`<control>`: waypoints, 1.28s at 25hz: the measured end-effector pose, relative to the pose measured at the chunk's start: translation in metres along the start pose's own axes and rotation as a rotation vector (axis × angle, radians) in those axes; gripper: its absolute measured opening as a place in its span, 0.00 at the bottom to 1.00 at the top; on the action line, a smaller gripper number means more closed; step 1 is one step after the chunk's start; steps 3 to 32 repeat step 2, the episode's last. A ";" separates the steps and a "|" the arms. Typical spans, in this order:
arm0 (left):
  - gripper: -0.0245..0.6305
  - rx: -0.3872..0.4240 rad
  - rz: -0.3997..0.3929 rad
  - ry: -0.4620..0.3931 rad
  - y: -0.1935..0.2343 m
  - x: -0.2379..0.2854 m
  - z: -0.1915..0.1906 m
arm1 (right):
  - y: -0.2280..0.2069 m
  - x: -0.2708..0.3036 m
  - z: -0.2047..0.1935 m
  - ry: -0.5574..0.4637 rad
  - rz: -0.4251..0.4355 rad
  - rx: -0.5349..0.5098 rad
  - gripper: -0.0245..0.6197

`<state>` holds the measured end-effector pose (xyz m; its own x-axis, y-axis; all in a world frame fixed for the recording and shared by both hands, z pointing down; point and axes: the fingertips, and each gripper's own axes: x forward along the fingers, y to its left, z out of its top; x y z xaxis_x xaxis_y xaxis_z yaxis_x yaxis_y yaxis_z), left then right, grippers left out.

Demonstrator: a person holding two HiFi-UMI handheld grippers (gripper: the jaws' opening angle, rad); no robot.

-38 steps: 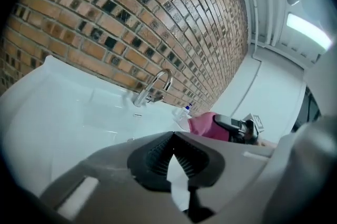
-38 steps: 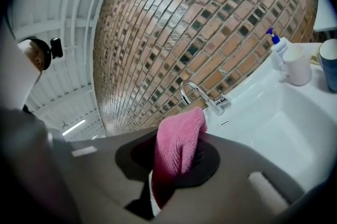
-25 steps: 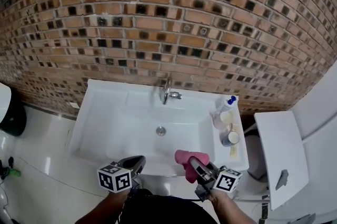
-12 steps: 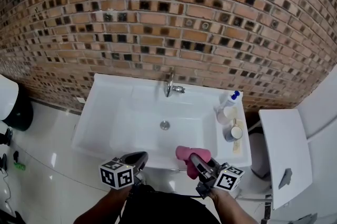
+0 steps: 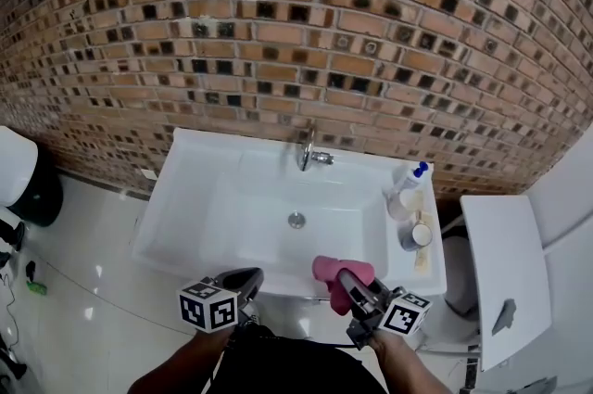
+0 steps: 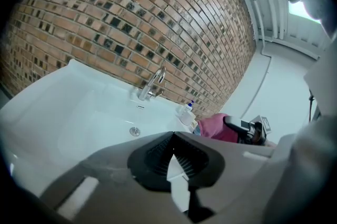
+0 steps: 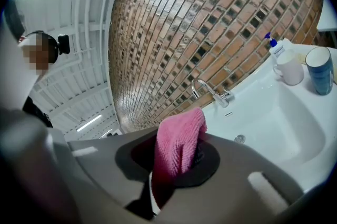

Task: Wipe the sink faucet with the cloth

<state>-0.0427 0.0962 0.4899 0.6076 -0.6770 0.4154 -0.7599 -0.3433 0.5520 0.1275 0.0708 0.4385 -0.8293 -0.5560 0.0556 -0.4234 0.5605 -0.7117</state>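
A chrome faucet [image 5: 309, 153] stands at the back middle of a white sink [image 5: 185, 197], under a brick wall. My right gripper [image 5: 346, 277] hovers over the sink's front rim, shut on a pink cloth [image 5: 329, 271] that bunches up from its jaws. The right gripper view shows the pink cloth [image 7: 179, 144] clamped between the pads, with the faucet [image 7: 210, 92] well ahead of it. My left gripper [image 5: 245, 278] is at the front rim to the left, shut and holding nothing. From the left gripper view, the faucet [image 6: 150, 86] is far off and the cloth [image 6: 216, 127] is to the right.
On the sink's right ledge stand a soap bottle [image 5: 409, 182], a white cup [image 5: 399, 203] and a blue cup [image 5: 414, 236]. A white toilet tank lid [image 5: 505, 262] lies to the right. A black and white bin [image 5: 28, 184] is on the floor at the left.
The head view has shifted a little, so the sink sits slightly further right in frame. Both grippers stay at the front rim, with the cloth still held.
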 end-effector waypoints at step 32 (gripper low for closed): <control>0.04 0.003 0.002 0.002 0.002 -0.001 0.001 | 0.001 0.003 0.002 -0.002 0.001 -0.006 0.12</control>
